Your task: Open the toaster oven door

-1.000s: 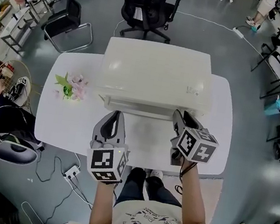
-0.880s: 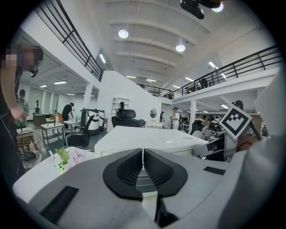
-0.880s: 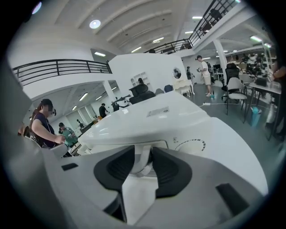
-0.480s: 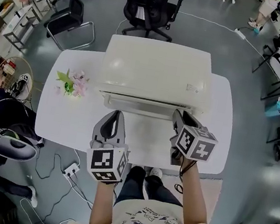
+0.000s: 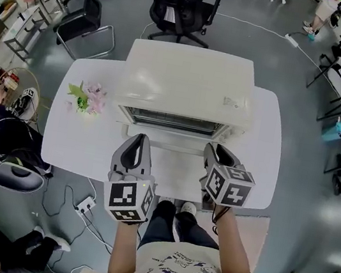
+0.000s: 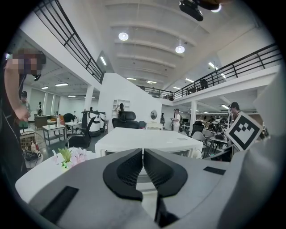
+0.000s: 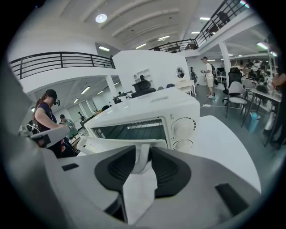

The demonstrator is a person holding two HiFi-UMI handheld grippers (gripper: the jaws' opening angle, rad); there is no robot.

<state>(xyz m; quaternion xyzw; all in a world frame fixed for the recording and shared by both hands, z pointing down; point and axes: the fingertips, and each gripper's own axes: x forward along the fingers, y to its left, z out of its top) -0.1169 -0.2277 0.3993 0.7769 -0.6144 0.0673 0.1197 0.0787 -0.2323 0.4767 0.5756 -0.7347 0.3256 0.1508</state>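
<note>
The white toaster oven (image 5: 189,84) stands at the back of the white table (image 5: 262,148). Its door (image 5: 176,141) hangs lowered toward me, so the dark inside with its rack (image 7: 134,130) shows. My right gripper (image 5: 213,151) is at the door's right end. Its jaws are closing, and the white door handle (image 7: 141,162) sits between the pads, which press on it. My left gripper (image 5: 137,143) hovers in front of the door's left part, shut with nothing in it. In the left gripper view its tips (image 6: 143,154) meet, with the oven (image 6: 147,141) behind them.
A small bunch of pink flowers (image 5: 86,100) lies on the table to the left of the oven. A black office chair (image 5: 183,5) stands behind the table and a sled-base chair (image 5: 85,27) at the back left. Cables and a power strip (image 5: 86,206) lie on the floor at the front left.
The oven door has swung from closed down toward me, baring the inside. My right gripper came back and down with the handle. The left gripper has barely moved.
</note>
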